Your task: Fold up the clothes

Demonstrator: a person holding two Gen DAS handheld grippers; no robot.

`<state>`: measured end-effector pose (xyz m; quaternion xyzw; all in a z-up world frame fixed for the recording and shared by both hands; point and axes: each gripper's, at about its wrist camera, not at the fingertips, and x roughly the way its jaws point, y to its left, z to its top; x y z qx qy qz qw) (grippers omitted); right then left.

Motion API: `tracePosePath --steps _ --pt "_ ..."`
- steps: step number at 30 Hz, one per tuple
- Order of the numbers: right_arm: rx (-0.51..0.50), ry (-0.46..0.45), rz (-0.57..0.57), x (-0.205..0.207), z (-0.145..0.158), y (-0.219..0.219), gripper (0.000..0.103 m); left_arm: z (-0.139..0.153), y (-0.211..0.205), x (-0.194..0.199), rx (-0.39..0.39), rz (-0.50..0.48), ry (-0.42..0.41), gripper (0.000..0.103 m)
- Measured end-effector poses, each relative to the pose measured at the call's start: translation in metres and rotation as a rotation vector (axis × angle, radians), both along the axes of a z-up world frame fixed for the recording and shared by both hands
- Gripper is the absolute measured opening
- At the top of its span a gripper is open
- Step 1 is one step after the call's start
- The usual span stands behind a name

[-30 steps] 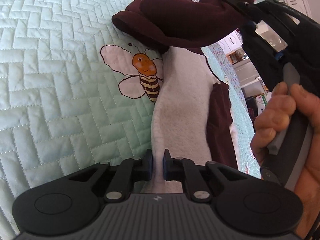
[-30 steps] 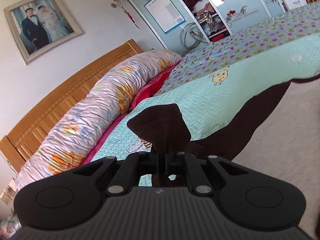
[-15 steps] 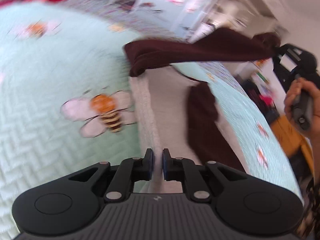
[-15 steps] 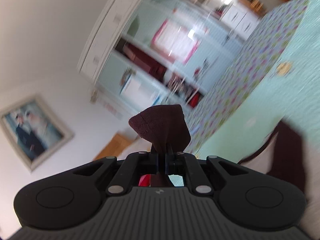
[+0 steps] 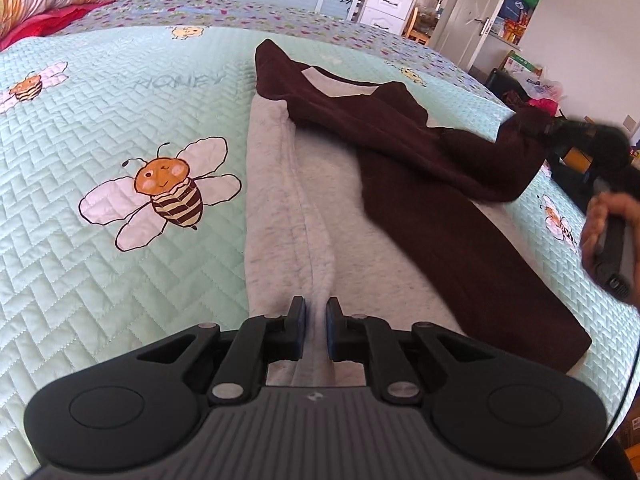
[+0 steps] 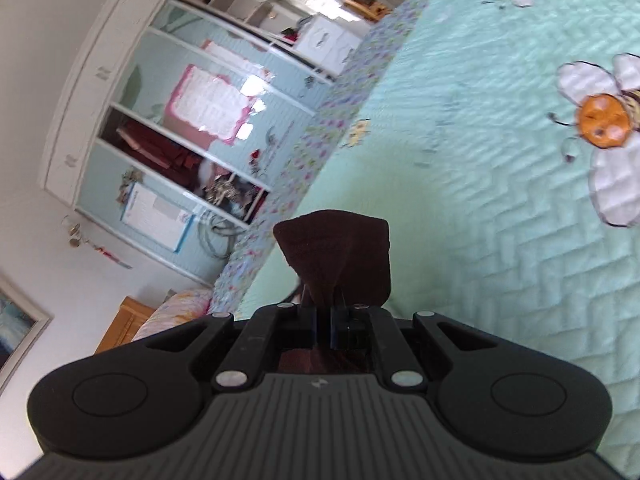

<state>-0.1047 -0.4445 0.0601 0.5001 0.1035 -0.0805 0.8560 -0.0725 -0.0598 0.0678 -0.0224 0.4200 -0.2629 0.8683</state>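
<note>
Since a second back, when the right tongs held the dark sleeve bunched high over the top of the garment, the sleeve has been drawn out sideways: it now runs stretched across the grey body toward the right tongs, seen blurred at the right edge of the left view with the person's hand beneath. Left view has swung too; half a second back it was smeared, now it looks straight up the garment.

Reading: sleeve is being straightened before it gets laid over the body. Fold not yet made; cuff not yet on the bed.

Left tongs: clenched on a ridge of the grey cloth at the near hem, fabric rising between the blue pads. Garment runs away from them up the bed, the other dark sleeve lying flat along its right side, collar at the far end.

Right tongs: clenched on the cuff, dark cloth poking out past the tips. Beyond it only quilt and wardrobe; the rest of the garment is out of that view.

Garment lies between the two tongs, pinned at hem and cuff.
</note>
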Motion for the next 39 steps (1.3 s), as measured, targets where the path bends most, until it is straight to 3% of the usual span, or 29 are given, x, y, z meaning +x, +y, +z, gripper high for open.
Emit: tracePosePath --steps 4,7,9,11,16,20,24,30,34,36,39 --pt "-0.075 -0.157 0.031 0.000 0.055 -0.003 0.009 0.009 -0.002 -0.003 -0.004 0.011 -0.003 0.010" --pt "-0.140 -0.272 -0.048 -0.028 0.090 -0.032 0.009 0.022 -0.009 -0.009 -0.015 -0.020 -0.031 0.010" --pt "-0.182 -0.292 -0.107 -0.050 0.093 -0.055 0.009 0.020 -0.022 -0.012 -0.001 -0.055 -0.022 0.011" --pt "-0.200 -0.244 -0.134 -0.064 0.078 -0.073 0.009 0.017 -0.036 -0.015 0.014 -0.090 -0.013 0.012" --pt "-0.084 -0.049 -0.127 -0.068 -0.003 -0.096 0.009 -0.001 -0.059 -0.016 0.091 -0.111 0.028 0.013" --pt "-0.007 -0.057 -0.073 -0.068 -0.030 -0.087 0.009 -0.001 -0.058 -0.012 0.083 -0.101 0.048 0.014" --pt "-0.042 -0.200 0.078 -0.041 0.013 -0.064 0.009 -0.003 -0.059 -0.007 0.087 -0.094 0.063 0.015" --pt "-0.158 -0.491 0.308 0.038 0.151 -0.031 0.009 -0.003 -0.057 -0.001 0.068 -0.060 0.105 0.016" --pt "-0.257 -0.632 0.349 0.049 0.225 -0.023 0.009 -0.001 -0.058 -0.001 0.067 -0.038 0.116 0.016" --pt "-0.298 -0.634 0.307 0.038 0.231 -0.033 0.009 0.000 -0.060 -0.003 0.078 -0.037 0.109 0.016" --pt "-0.284 -0.576 0.216 0.010 0.203 -0.067 0.009 0.002 -0.066 -0.007 0.119 -0.054 0.080 0.016"
